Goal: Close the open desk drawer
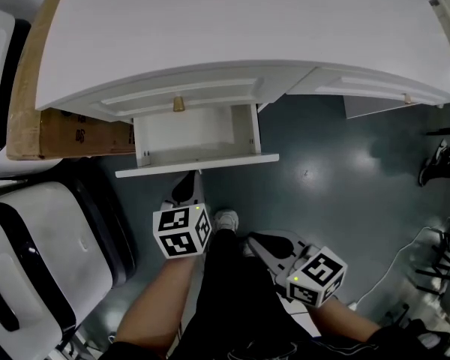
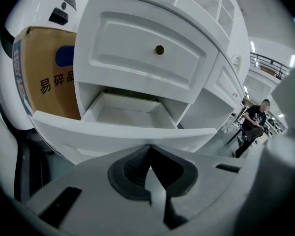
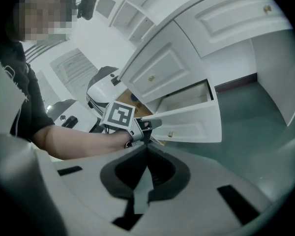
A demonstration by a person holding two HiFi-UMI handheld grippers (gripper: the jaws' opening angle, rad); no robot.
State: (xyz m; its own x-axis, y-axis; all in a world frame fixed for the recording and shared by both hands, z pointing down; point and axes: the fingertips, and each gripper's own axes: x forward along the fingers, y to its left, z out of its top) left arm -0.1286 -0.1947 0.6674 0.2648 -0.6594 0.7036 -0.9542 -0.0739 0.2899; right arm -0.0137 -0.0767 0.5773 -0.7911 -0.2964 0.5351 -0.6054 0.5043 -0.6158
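Far left of the drawer [image 1: 197, 165] I see a white machine w/ black trim [image 1: 45, 238] on the floor [image 1: 337, 163]. Closer in, just left of the drawer and under the counter [image 1: 232, 21], is a brown cardboard box [image 1: 75, 135] w/ printed chars on its side.

The drawer itself hangs pulled out from the counter's front, directly below a closed panel w/ a brass knob [image 1: 178, 104]. Its inside shows only bare white bottom and walls.

Left tool [image 1: 189, 188] sits right at the drawer's front panel, approx mid-width. Its jaws are pressed together w/ nothing between them. The tips are at the panel's edge; can't tell if they actually touch it.

A white shoe [image 1: 226, 219] is on the floor out in front of the drawer, a bit right of its middle.

Right tool [image 1: 256, 240] hangs farther out from the drawer, toward its right end and clear of it. Its jaws are also closed on nothing, and it faces the drawer front and the left tool.

Well right of the drawer a white cable [image 1: 394, 265] lies on the dark floor.
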